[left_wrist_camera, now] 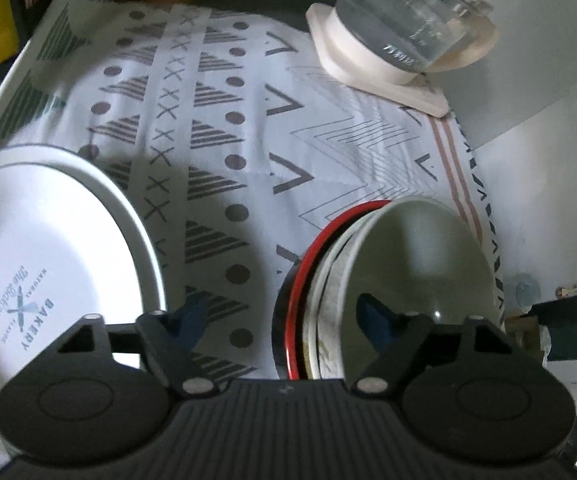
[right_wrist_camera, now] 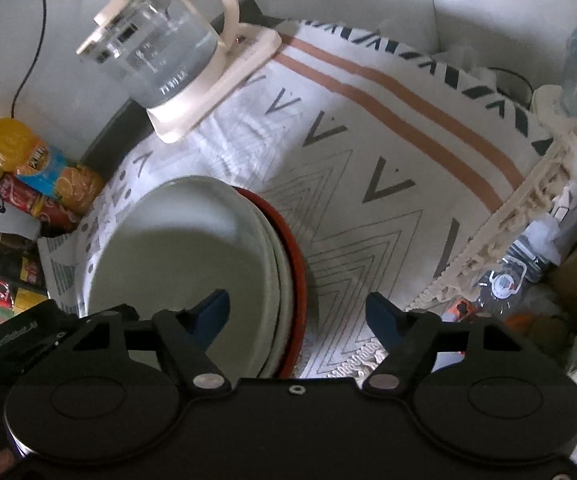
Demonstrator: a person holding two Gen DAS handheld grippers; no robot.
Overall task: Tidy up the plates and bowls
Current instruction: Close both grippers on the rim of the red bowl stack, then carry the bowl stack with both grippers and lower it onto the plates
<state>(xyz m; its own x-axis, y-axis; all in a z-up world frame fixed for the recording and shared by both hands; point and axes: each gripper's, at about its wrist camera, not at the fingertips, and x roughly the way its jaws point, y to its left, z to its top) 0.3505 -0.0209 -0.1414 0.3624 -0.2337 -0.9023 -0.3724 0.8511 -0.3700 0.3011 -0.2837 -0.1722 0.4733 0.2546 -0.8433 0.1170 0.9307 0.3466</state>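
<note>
A stack of nested bowls (left_wrist_camera: 416,272) stands on the patterned cloth: a pale bowl on top, white ones under it, a red-and-black one (left_wrist_camera: 308,276) at the bottom. It also shows in the right wrist view (right_wrist_camera: 184,256). White plates printed "BAKERY" (left_wrist_camera: 48,264) lie to the left. My left gripper (left_wrist_camera: 284,320) is open, its right finger (left_wrist_camera: 376,320) over the top bowl, its left finger over the cloth. My right gripper (right_wrist_camera: 298,312) is open, straddling the stack's right rim, its left finger (right_wrist_camera: 212,312) inside the top bowl.
A glass kettle on a cream base (left_wrist_camera: 404,28) stands at the far side of the cloth, also in the right wrist view (right_wrist_camera: 168,52). Drink bottles and cans (right_wrist_camera: 40,176) crowd the far left. A cream rack (right_wrist_camera: 528,208) and clutter lie at the right edge.
</note>
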